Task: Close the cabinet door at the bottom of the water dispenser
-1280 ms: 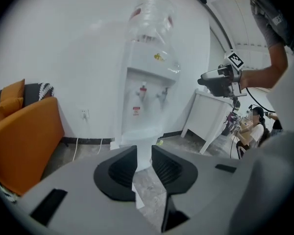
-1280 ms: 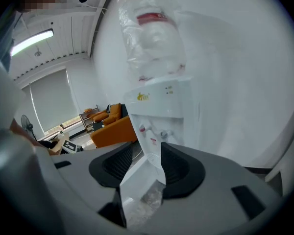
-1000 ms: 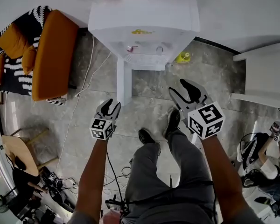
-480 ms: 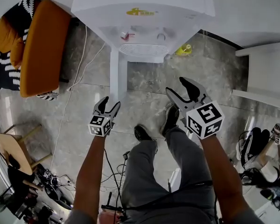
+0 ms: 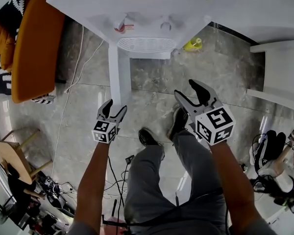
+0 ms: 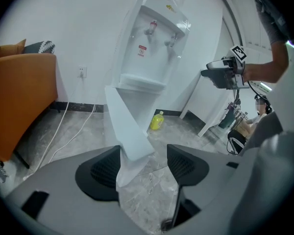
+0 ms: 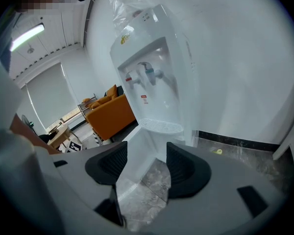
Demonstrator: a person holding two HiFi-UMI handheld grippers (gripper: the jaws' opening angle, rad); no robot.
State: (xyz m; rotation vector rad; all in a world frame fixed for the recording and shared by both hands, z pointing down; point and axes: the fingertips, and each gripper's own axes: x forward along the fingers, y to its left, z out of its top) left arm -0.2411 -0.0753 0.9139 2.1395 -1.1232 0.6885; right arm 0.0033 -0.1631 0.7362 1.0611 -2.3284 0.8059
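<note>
Floor: grey marbled tile floor point(image 5: 225, 77), bare and open between the dispenser and the person's black shoes point(image 5: 149, 138).
Dispenser: tall white water dispenser point(image 5: 147, 4) stands against the white wall, at the top of the head view.
Sofa: orange sofa point(image 5: 32, 48) lines the left edge, well apart from the dispenser.
Right edge: white furniture piece point(image 5: 279, 72) bounds the floor there.
Door: white cabinet door point(image 5: 116, 77) stands swung out from the left side of the dispenser's base, edge-on toward the person.
Left claw: left claw point(image 5: 114, 107) is released, its jaws having just been opening. The door's free edge shows in the gap between them, and the pads are not pressing on it.
Right claw: right claw point(image 5: 186, 89) is released, its jaws having just been opening. It hangs over bare floor right of the door with nothing between them.
Cable: white cable point(image 5: 73, 77) trails over the floor between sofa and door.
Bottle: small yellow bottle point(image 5: 192, 44) sits on the floor near the dispenser's right corner.
</note>
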